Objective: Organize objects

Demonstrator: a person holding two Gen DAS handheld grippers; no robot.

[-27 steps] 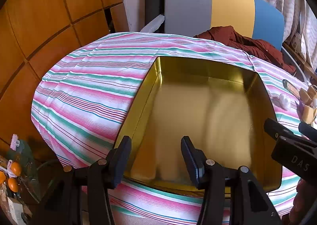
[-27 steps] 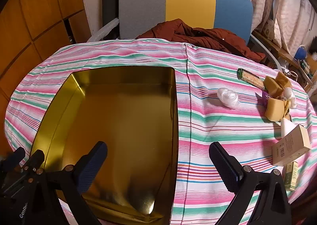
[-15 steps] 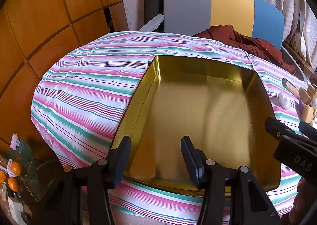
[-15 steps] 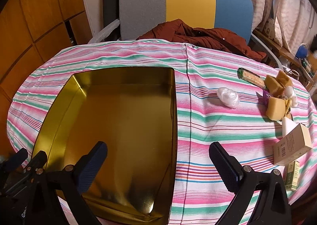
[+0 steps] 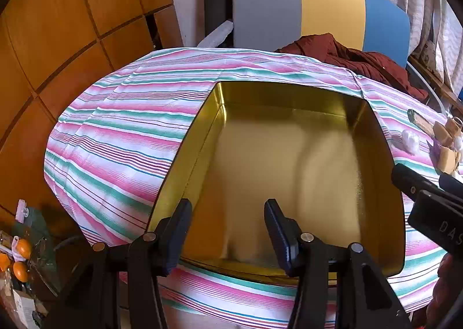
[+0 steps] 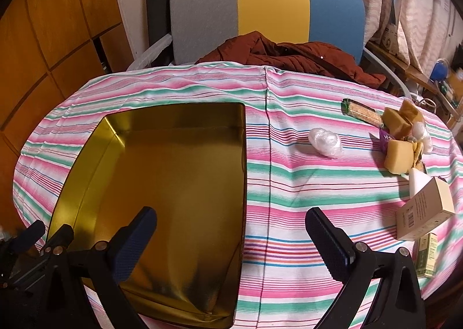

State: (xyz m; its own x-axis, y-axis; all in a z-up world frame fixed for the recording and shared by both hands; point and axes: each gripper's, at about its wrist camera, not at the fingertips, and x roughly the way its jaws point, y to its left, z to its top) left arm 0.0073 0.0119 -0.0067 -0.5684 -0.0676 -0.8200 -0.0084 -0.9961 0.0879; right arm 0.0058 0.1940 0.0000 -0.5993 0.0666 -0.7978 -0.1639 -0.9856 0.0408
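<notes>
The small things (image 6: 399, 138) lie far right of the empty gold tin (image 6: 173, 184), nearer the right gripper (image 6: 231, 245), open wide; the left gripper (image 5: 228, 230) is half open, holding nothing.

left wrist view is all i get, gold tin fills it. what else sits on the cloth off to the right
Observer: A beige carton lies at the cloth's right edge, outside your frame.
Operator: anything next to it
Observer: A slim green box lies just nearer the camera than the carton.
Operator: right gripper holding anything
Observer: No, the right gripper is open wide and empty, with the gold tin's right wall running between its fingers.
</notes>
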